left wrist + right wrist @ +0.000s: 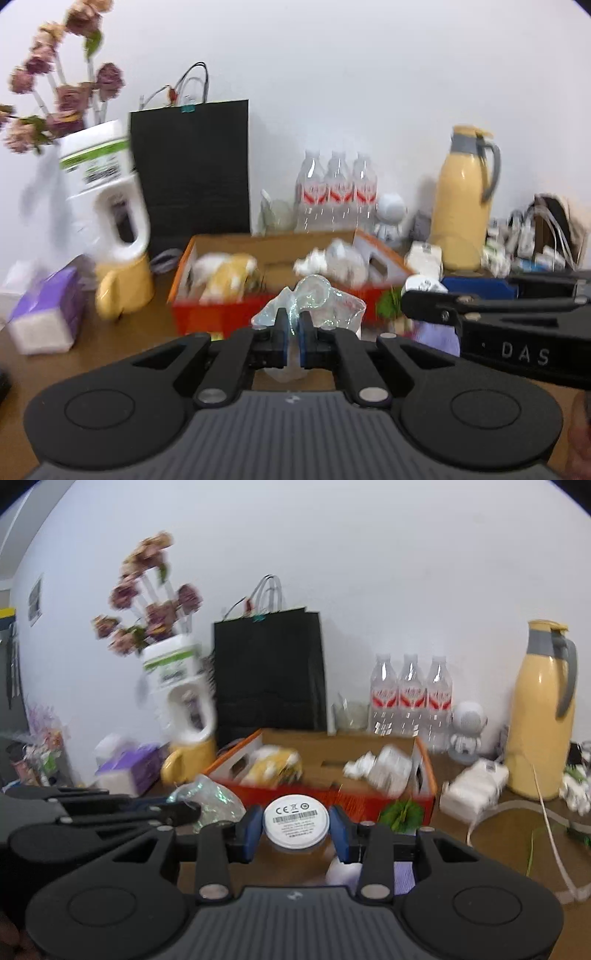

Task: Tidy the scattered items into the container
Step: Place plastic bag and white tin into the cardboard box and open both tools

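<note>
My left gripper (294,325) is shut on a crumpled clear plastic wrapper (314,301), which it holds above the wooden table in front of the orange cardboard box (218,314). Between the blue pads of my right gripper (296,821) sits a round white disc (296,821) with a printed label, and the gripper is shut on it. The orange box (369,797) lies just beyond both grippers and holds crumpled white paper (384,768) and a yellow packet (275,766). The wrapper (210,799) and the left gripper's fingers (173,814) show at the left of the right wrist view.
Behind the box stand a black paper bag (192,170), three water bottles (336,192), a yellow thermos jug (465,199) and a small white figurine (467,727). At the left are a white jug with dried flowers (107,192), a yellow mug (123,288) and a tissue pack (48,314). A green leafy item (402,812) and cables lie at the right.
</note>
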Tool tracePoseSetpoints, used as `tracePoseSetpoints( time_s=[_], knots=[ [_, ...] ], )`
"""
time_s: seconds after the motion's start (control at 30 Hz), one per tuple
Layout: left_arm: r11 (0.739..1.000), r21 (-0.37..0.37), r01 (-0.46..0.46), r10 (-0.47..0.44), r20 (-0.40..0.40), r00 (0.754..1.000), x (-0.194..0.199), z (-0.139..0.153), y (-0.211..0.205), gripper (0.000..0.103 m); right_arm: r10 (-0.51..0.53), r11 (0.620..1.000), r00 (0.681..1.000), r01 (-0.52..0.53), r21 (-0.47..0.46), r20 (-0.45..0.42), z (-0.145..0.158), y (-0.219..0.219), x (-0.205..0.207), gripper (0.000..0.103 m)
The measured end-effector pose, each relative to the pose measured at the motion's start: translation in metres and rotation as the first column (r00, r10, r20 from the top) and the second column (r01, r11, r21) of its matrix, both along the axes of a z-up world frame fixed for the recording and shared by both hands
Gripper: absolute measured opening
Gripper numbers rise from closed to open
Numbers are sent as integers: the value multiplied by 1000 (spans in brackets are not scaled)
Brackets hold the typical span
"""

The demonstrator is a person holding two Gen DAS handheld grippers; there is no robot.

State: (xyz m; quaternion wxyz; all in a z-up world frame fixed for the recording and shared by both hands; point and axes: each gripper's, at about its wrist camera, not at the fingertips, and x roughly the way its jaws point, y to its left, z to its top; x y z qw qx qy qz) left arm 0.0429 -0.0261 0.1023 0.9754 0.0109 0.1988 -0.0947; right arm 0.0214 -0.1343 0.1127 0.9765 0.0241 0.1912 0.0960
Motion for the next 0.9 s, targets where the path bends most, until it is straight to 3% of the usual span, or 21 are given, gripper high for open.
tracePoseSetpoints(
  time_s=[0.13, 0.23, 0.3, 0.4, 0.53, 0.67, 0.73, 0.9],
  knots=[
    [998, -54, 15, -21, -122, 992, 109, 18, -1, 6, 11, 1000, 999, -10, 19, -53, 20, -18, 88, 38],
    [997, -77, 1, -15, -188, 982, 185, 21, -8, 7, 10, 999, 990, -4, 38, -139, 24, -32, 160, 38],
    [995, -97, -20, -2, -225, 974, 226, 15, -11, 7, 6, 998, 978, 6, 58, -211, 20, -39, 205, 38],
    [993, -92, -73, 41, -315, 948, 279, -6, -16, 7, 11, 1000, 955, -10, 3, -297, 6, -39, 261, 38],
    [994, 18, -108, 107, -383, 918, 314, -36, -20, 9, 21, 997, 912, -47, -53, -409, -27, -28, 316, 38],
    [995, -22, -99, 79, -443, 893, 327, -50, -6, 12, 8, 997, 878, -45, -65, -478, -56, -19, 345, 38],
    [998, 6, -70, 66, -428, 901, 329, -48, -7, 36, -26, 997, 862, -14, -75, -506, -68, -19, 357, 38],
    [997, 35, -62, 71, -452, 889, 333, -51, -6, 40, -49, 997, 829, 10, -72, -557, -80, -18, 368, 43]
  ],
)
